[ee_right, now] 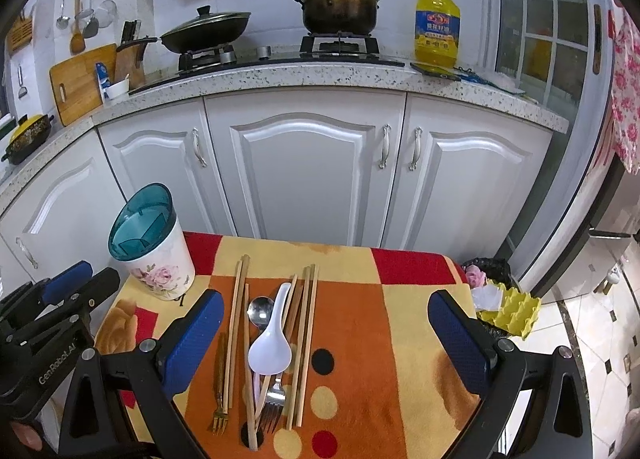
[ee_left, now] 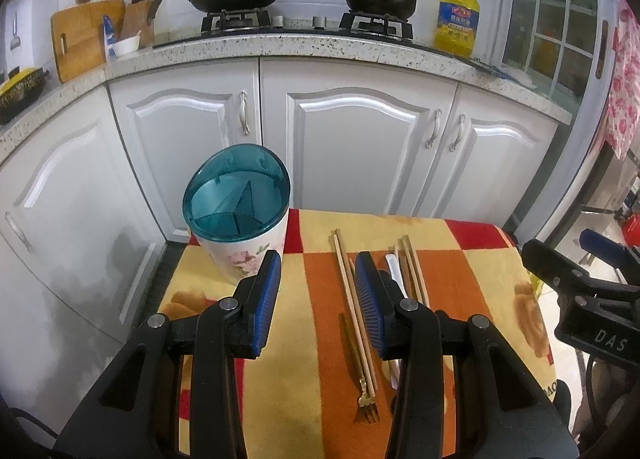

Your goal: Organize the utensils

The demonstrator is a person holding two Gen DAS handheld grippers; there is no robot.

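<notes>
Right wrist view: right hand-held gripper (ee_right: 326, 339) wide, empty, above utensils lying right of the holder (ee_right: 154, 251) on the worktop (ee_right: 400, 323). Left hand-held gripper (ee_left: 318, 299) partly spread, empty. Take one piece, probably the white spoon (ee_right: 270, 347), by its handle. Chopsticks (ee_right: 306, 339) overlap; count unclear.

Black grippers (ee_left: 316, 267); seemingly blue pads (ee_right: 452, 335)

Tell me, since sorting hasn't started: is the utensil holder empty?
Seemingly empty: the utensil holder shows only bare teal dividers inside, though its bottom is partly hidden. Chopsticks lie on the cloth.
</notes>
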